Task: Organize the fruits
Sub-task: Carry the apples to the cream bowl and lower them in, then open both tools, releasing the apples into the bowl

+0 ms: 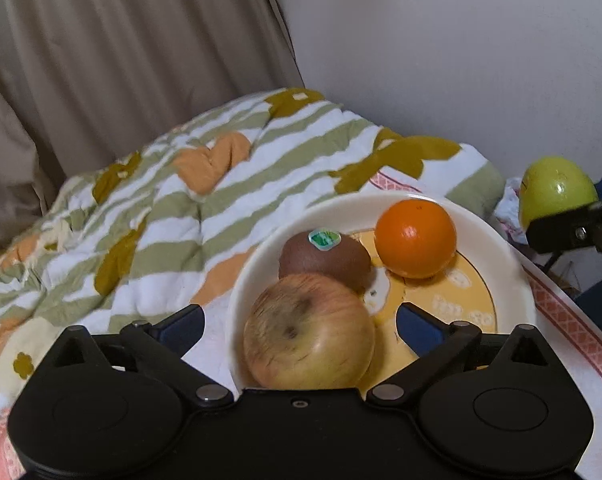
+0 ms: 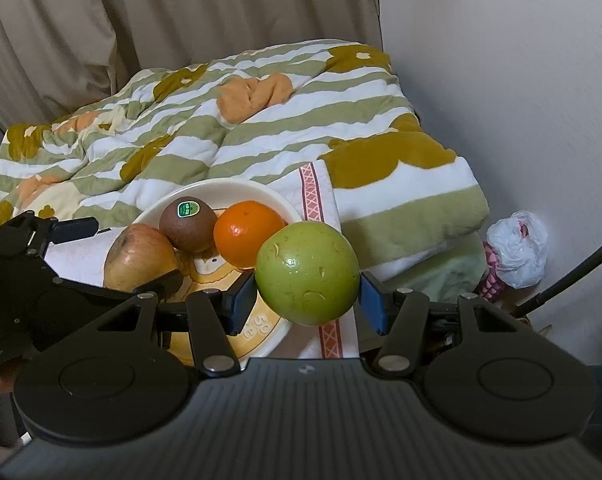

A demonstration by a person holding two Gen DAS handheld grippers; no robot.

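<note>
While the striped quilt point(image 2: 229, 136) fills the background, the cream bowl point(image 2: 237, 190) on the white cloth point(image 2: 321, 200) holds a red-yellow apple point(image 1: 309, 344), an orange point(image 1: 415, 238) and a stickered kiwi point(image 1: 325, 258). Right tool point(image 2: 307, 300): clamped on green apple point(image 2: 307, 274), beside the bowl's rim. Left tool point(image 1: 301, 320): spread wide around the red-yellow apple.

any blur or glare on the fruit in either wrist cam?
Left wrist view: the reddish apple in the bowl is soft, motion-blurred; orange sharper. Right wrist view: green apple is sharp with a small glare spot; edges bend from fisheye.
</note>
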